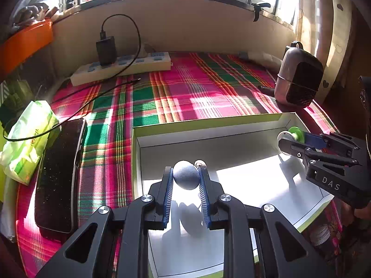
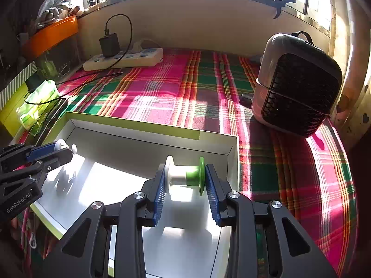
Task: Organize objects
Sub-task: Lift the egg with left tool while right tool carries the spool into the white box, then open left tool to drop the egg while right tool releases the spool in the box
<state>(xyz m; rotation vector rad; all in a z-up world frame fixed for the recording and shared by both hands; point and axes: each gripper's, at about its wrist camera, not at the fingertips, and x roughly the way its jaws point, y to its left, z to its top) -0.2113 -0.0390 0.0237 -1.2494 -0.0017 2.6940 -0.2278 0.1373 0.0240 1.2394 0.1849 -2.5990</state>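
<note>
Two tools worked over one white box [image 1: 231,125] with a green rim, set on a counter [image 1: 185,88] covered in plaid cloth. The left tool [image 1: 186,180] was closed on a small grey ball [image 1: 186,178], held above the box floor near its left wall. The right tool [image 2: 185,180] was clamped on a white-and-green spool [image 2: 185,175], its flanges against the blue pads, hovering over the box's right end.

Only the left view showed the ball; from the right view the left tool [image 2: 67,150] hid it. Only the left view showed the phone [image 1: 59,173] lying just beside the box's left wall, with a green tissue pack [image 1: 27,139] beyond it. The right view showed the fan [image 2: 299,85] standing near the box's far right corner, and a broad strip of bare cloth along the right wall.

Beyond the far wall the cloth lay open up to the power strip [image 1: 120,67] under the window.
</note>
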